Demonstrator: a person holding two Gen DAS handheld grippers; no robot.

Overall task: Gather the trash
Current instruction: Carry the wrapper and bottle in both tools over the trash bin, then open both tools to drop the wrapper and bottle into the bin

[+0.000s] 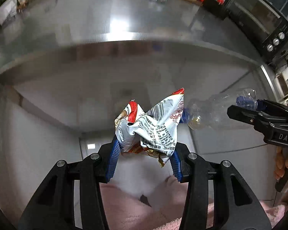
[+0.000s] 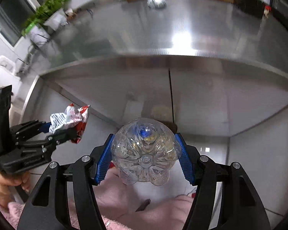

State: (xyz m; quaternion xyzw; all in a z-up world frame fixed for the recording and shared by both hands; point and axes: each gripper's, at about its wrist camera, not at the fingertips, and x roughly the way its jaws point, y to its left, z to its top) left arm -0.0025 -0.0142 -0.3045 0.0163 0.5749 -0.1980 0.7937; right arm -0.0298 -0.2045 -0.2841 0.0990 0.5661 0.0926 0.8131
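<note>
Left gripper [image 1: 144, 153] clamped on a crumpled snack wrapper [image 1: 153, 126], blue ribbed pads pressing it from both sides; wrapper is white with black print, a barcode and red edges, and sticks up well beyond the fingertips. Right gripper [image 2: 146, 153] clamped on a clear plastic bottle [image 2: 146, 151], seen base-on with its petal-shaped bottom toward the camera, blue pads against both sides, blue cap visible through the body, a little yellowish liquid inside. Both grippers point steeply down, side by side, near each other but apart. From the left wrist view the right gripper [image 1: 245, 107] enters from the right edge with the bottle [image 1: 217, 113] lying across, cap end close to the wrapper. From the right wrist view the left gripper [image 2: 61, 130] enters from the left with the wrapper [image 2: 71, 118], a hand [image 2: 7, 184] wrapped around its handle. Below both: pink fuzzy clothing [image 2: 124, 207] on the person and pale floor. Ahead, the front edge of a stainless steel bench [image 2: 182, 38], its top blurred, with a shiny crumpled foil ball [image 2: 156, 0] far back. Green plant [image 2: 46, 9] at far left; black oven [image 1: 263, 23] at far right.
</note>
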